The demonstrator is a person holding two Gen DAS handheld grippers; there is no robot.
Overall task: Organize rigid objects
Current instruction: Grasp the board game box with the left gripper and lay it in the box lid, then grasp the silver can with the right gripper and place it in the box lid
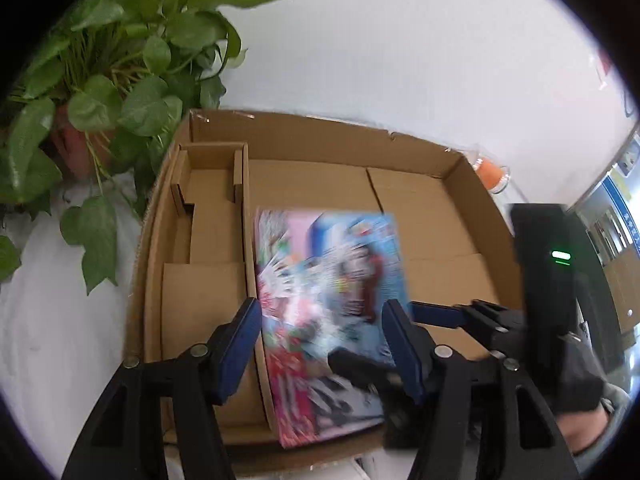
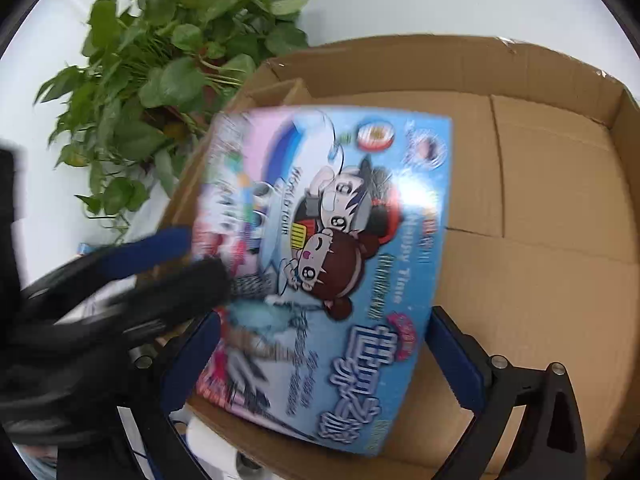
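Observation:
A flat colourful cartoon game box [image 1: 328,304] lies tilted in a large open cardboard box [image 1: 400,200], against the inner cardboard divider [image 1: 250,240]. My left gripper [image 1: 324,348] is open, its blue pads either side of the game box's near end. In the right wrist view the game box [image 2: 340,264] is blurred, leaning in the cardboard box [image 2: 540,240]. My right gripper [image 2: 324,360] is open, with its jaws straddling the box's near edge. The left gripper [image 2: 160,264] shows at the left, over the box's left edge.
A leafy potted plant [image 1: 100,100] stands left of the cardboard box on a white surface; it also shows in the right wrist view [image 2: 168,52]. A small cardboard compartment [image 1: 208,200] fills the box's left part. A clear container with orange contents [image 1: 494,174] stands behind the box.

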